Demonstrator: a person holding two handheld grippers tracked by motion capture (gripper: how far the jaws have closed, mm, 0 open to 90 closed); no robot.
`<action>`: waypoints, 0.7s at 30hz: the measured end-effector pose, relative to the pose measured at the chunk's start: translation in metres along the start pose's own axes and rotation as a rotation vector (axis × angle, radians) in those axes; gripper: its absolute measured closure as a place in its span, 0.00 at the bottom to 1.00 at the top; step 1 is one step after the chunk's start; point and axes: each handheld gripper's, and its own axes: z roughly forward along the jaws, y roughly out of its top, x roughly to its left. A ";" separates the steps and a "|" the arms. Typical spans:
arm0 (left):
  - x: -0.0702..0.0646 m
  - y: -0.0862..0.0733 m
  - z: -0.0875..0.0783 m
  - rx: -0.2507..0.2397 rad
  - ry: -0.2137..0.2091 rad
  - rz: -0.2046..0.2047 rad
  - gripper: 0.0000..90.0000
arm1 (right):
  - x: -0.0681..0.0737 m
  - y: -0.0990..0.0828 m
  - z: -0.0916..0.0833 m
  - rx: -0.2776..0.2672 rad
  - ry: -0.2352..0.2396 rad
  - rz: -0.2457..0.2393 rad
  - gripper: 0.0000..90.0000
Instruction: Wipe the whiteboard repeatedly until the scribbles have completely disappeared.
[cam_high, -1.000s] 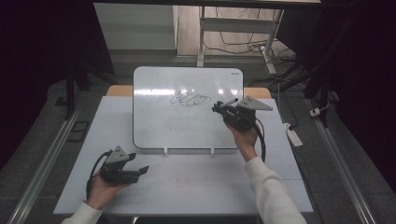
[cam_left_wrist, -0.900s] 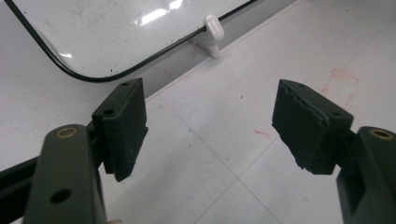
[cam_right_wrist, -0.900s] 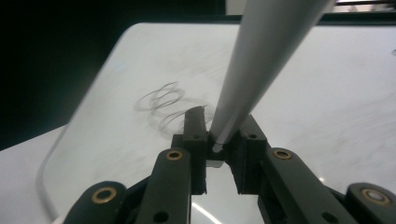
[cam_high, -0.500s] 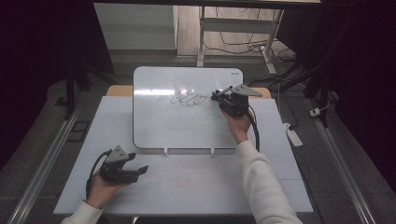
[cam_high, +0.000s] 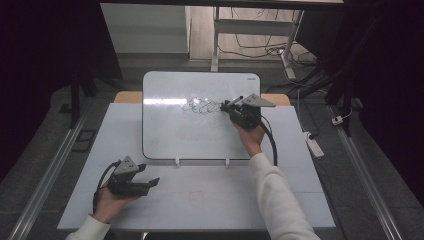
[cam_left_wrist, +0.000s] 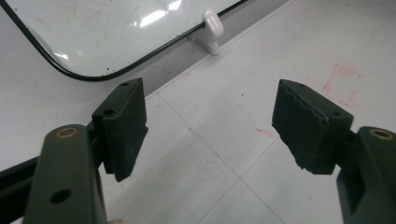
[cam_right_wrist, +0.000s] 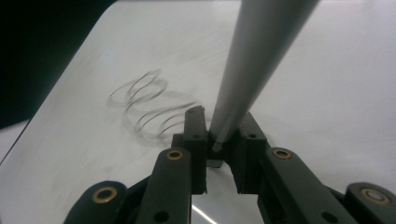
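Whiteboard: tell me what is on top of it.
Looping scribbles mark the whiteboard; the right gripper, shut on a grey marker, hangs above. Its tip is hidden.

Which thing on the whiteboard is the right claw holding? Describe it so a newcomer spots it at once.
Start at the whiteboard lying on the white table. Near its upper right, beside the looping scribble, the right claw is shut on a marker. It is a slim grey barrel, the one loose item on the board.
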 end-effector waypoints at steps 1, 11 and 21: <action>0.000 0.000 0.000 0.002 0.001 0.000 0.30 | 0.002 -0.001 0.000 0.004 0.002 -0.016 0.87; 0.000 0.000 0.000 0.000 0.000 0.002 0.30 | 0.008 -0.003 0.008 -0.001 0.045 -0.005 0.87; 0.000 0.000 0.000 0.000 -0.001 0.003 0.30 | -0.003 0.002 0.008 -0.052 0.012 0.051 0.87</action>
